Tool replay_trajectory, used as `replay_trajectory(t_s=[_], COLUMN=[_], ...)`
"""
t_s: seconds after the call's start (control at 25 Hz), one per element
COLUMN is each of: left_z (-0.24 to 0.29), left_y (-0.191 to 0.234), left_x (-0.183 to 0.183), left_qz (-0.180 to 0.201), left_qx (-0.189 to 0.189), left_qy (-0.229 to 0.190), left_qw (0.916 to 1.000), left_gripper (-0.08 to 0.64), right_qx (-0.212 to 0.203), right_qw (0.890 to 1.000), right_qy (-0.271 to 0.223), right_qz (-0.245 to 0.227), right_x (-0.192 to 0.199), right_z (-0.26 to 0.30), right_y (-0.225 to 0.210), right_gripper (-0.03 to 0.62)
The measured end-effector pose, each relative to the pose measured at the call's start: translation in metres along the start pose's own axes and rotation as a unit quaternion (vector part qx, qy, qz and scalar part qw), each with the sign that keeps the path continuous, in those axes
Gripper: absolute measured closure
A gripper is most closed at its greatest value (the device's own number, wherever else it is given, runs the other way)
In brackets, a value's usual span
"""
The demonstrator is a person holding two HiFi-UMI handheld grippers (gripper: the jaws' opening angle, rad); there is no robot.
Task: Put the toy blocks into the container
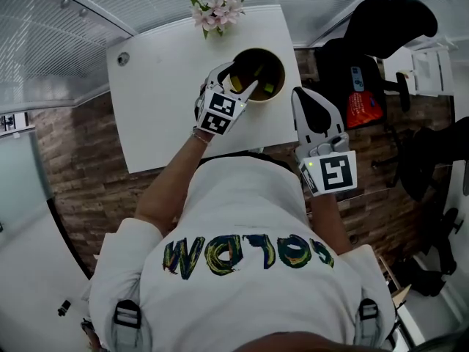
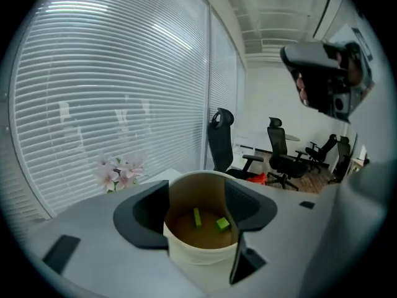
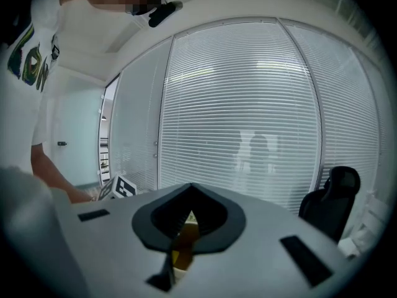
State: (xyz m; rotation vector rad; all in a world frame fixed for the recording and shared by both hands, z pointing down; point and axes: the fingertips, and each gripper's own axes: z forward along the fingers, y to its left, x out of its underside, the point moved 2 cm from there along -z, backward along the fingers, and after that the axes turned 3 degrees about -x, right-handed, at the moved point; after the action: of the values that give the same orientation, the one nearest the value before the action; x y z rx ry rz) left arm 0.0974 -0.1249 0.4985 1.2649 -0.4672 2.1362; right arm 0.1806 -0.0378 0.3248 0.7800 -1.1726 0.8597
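Head view: the left gripper (image 1: 238, 85) hangs over the container (image 1: 282, 68), and the right gripper (image 1: 300, 97) sits just to the container's other side, at the edge of the table (image 1: 154, 86). No loose blocks show near either gripper.

Left gripper view: its jaws are spread wide and empty, with two green blocks (image 2: 223, 224) lying in the container just beyond them.

Right gripper view: its jaws are drawn together on nothing.

The job looks finished, or nearly so.

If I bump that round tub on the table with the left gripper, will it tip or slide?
The tub looks wide with straight walls, so it would probably slide rather than tip. It holds only a few small blocks, so it is likely light and shifts easily on the smooth table.
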Motion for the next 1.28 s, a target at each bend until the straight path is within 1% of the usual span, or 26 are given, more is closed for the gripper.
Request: replay_trajectory(t_s=[0.16,0.24,0.32,0.48,0.6,0.68,0.76,0.84,1.0,1.08,1.28], left_z=[-0.04,-0.059,-0.08,-0.121,-0.154,-0.176,-0.195,-0.211,-0.241,-0.255,-0.278], left_y=[0.011,0.016,0.022,0.034,0.04,0.042,0.044,0.045,0.048,0.048,0.05], left_x=[-0.023,-0.035,-0.047,-0.07,-0.086,-0.096,-0.103,-0.105,-0.106,-0.106,-0.101], left_qz=[-0.032,-0.043,-0.052,-0.073,-0.077,-0.079,-0.092,-0.104,-0.112,-0.119,-0.127], left_qx=[-0.022,-0.033,-0.045,-0.073,-0.094,-0.109,-0.119,-0.13,-0.171,-0.185,-0.201], left_qy=[-0.042,-0.066,-0.089,-0.136,-0.167,-0.188,-0.205,-0.217,-0.237,-0.243,-0.245], left_qw=[0.9984,0.9964,0.9936,0.9853,0.9785,0.973,0.9671,0.962,0.9498,0.9446,0.94], left_gripper=[0.305,0.34,0.356,0.409,0.431,0.448,0.469,0.477,0.506,0.514,0.515], right_qx=[-0.012,-0.019,-0.028,-0.045,-0.061,-0.071,-0.081,-0.091,-0.109,-0.116,-0.139], right_qw=[1.0,1.0,1.0,0.999,0.998,0.997,0.996,0.995,0.993,0.992,0.989], right_qy=[-0.003,-0.005,-0.008,-0.017,-0.021,-0.025,-0.028,-0.031,-0.036,-0.039,-0.045], right_qz=[-0.004,-0.006,-0.007,-0.012,-0.016,-0.019,-0.021,-0.022,-0.026,-0.029,-0.033], right_x=[-0.005,-0.009,-0.013,-0.025,-0.034,-0.04,-0.046,-0.053,-0.066,-0.073,-0.082], right_z=[0.006,0.01,0.014,0.021,0.027,0.029,0.032,0.034,0.036,0.035,0.034], right_y=[0.005,0.007,0.011,0.022,0.033,0.04,0.048,0.056,0.074,0.084,0.105], right_gripper=[0.584,0.584,0.584,0.584,0.584,0.584,0.584,0.584,0.584,0.584,0.584])
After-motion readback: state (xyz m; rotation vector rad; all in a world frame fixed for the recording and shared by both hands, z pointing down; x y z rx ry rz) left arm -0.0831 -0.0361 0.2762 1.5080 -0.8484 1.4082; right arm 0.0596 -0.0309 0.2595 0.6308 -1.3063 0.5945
